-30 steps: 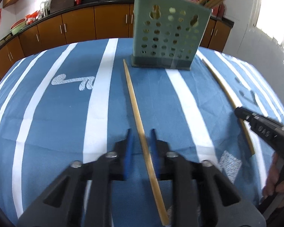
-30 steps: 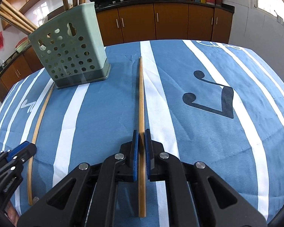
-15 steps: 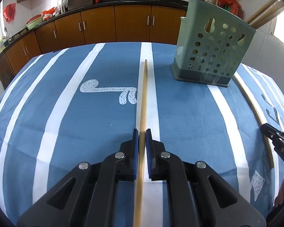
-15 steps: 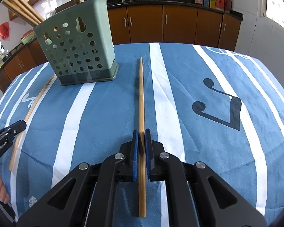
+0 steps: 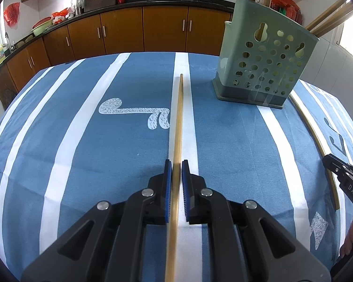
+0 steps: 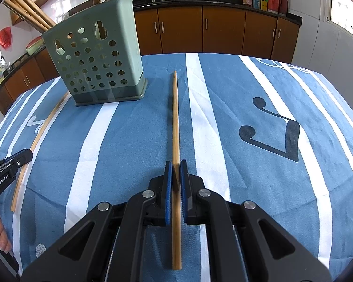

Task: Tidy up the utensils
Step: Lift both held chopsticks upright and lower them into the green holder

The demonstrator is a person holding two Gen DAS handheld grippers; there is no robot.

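Observation:
My left gripper [image 5: 175, 164] is shut on a long wooden chopstick [image 5: 178, 122] that points forward over the blue striped tablecloth. My right gripper [image 6: 174, 165] is shut on a second wooden chopstick [image 6: 175, 117], also pointing forward. A green perforated utensil holder [image 5: 266, 56] stands ahead to the right in the left wrist view and ahead to the left in the right wrist view [image 6: 94, 61]; several wooden utensils stand in it. Each gripper shows at the edge of the other's view, the right one [image 5: 343, 178] and the left one [image 6: 9, 166].
The round table's cloth [image 5: 58, 127] is blue with white stripes and note prints. Wooden kitchen cabinets [image 5: 129, 30] and a counter with pans stand behind the table. The table edge curves away on all sides.
The left gripper closed on its chopstick and lifted it, swinging so the holder moved to the right of its view. The right gripper kept its grip and rose a little.

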